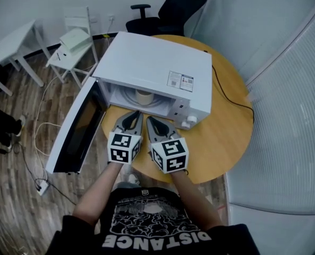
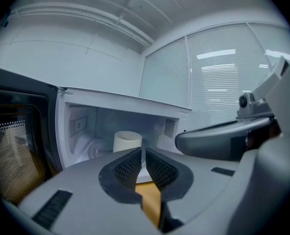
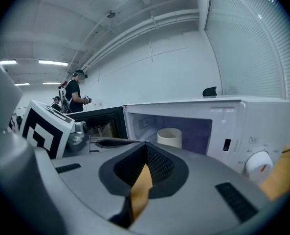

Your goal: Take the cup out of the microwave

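Cup (image 1: 143, 95) is sitting inside open microwave (image 1: 162, 62), looking light, stiff, probably crushable; mid-wall grip seems best. Left gripper (image 1: 137, 114) and right gripper (image 1: 151, 119) jaws are pressing together, holding nothing.

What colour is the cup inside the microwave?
Cream cup; clearest in the right gripper view.

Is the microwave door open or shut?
Open: the door hangs wide to the side, and the cup stands visible inside the microwave.

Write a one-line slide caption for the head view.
Left gripper and right gripper, both shut, poised before the open microwave on a round wooden table, cup standing inside.
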Motion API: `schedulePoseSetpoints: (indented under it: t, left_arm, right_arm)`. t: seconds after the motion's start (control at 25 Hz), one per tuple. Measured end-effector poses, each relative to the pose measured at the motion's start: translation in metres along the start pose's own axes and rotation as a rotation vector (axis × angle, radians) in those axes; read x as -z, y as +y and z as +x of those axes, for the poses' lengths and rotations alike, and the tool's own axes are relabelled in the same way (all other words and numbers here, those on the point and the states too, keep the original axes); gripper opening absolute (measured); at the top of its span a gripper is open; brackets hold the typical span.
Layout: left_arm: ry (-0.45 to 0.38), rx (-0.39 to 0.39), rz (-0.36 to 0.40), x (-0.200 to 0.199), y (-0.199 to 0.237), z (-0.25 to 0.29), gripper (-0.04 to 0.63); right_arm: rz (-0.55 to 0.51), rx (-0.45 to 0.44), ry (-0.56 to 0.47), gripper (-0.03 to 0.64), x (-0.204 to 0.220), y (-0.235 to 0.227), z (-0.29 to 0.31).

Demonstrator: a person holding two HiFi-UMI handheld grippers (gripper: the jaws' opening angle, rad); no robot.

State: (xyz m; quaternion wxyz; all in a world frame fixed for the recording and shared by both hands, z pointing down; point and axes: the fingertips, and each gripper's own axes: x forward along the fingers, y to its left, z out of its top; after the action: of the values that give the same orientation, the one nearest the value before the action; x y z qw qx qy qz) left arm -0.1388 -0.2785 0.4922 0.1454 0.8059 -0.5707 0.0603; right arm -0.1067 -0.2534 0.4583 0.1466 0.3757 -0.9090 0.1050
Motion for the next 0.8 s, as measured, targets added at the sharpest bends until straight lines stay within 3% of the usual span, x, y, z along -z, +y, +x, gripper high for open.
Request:
schedulePoseSetpoints:
  t: [0.08,0.16,0.36,0.8]
  left_arm:
    - [0.007,0.006,-0.002,0.002,0.006,0.007,0.038]
    - [0.017,0.019,-0.008,0.005,0.01,0.016,0.112]
    - [0.027,0.04,-0.009,0.009,0.019,0.037,0.155]
    - [0.047,0.114,0.01,0.009,0.035,0.083,0.365]
  right_arm:
    - [-0.001,0.008,0.002,0.015,-0.001,-0.002,0.005]
    - [-0.001,0.017,0.003,0.015,-0.001,-0.005,0.01]
    - [0.002,0.041,0.0,0.015,-0.004,-0.015,0.019]
    - [0.021,0.074,-0.009,0.015,-0.008,-0.034,0.036]
